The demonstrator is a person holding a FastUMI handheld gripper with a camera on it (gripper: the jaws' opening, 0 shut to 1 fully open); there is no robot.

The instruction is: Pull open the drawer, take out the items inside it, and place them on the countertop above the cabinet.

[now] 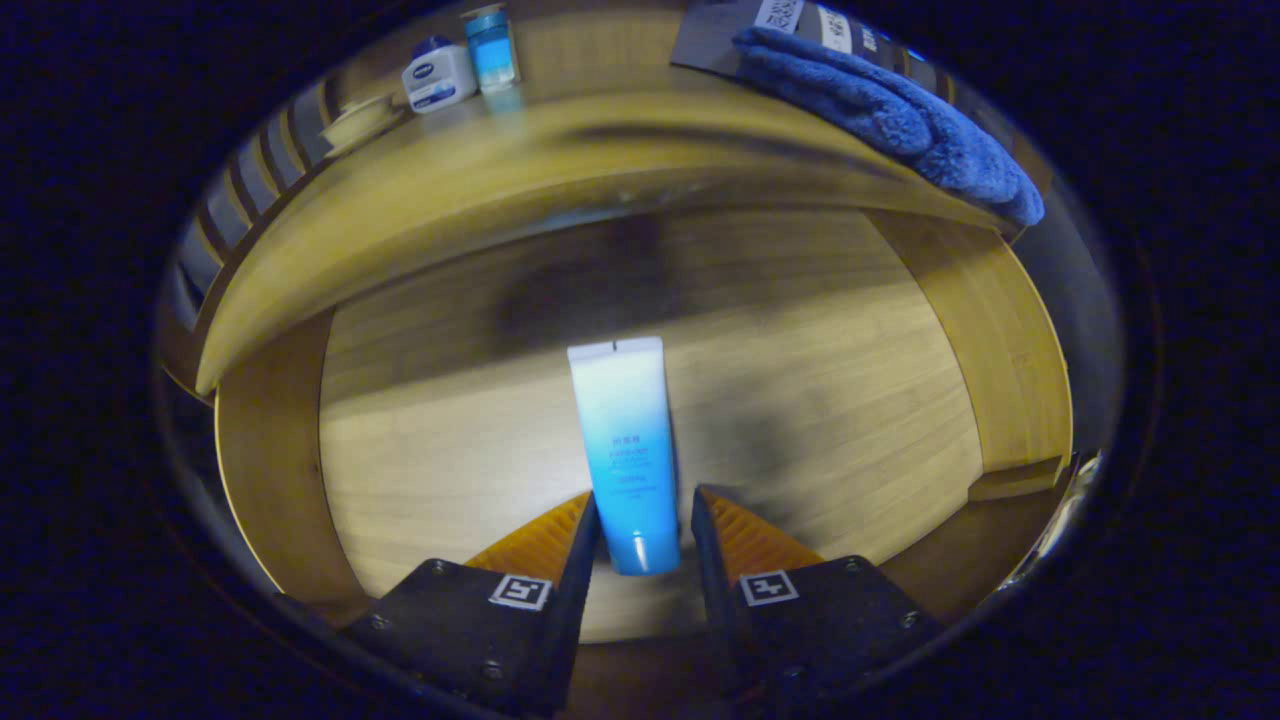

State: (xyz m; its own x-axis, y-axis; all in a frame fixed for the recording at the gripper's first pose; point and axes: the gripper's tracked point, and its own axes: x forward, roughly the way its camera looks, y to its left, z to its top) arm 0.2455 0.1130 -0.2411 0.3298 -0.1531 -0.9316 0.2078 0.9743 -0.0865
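Looking down into the open drawer [270,470], we find the tube [625,450] lying on its floor between the fingers of the gripper [645,525], long axis running straight ahead, cap end nearest; fingers flank it, contact uncertain.

The gripper [645,520] hangs over the open drawer [450,430]. Its fingers [560,535] flank a blue tube's [628,450] cap end, a slight gap showing beside the right one.
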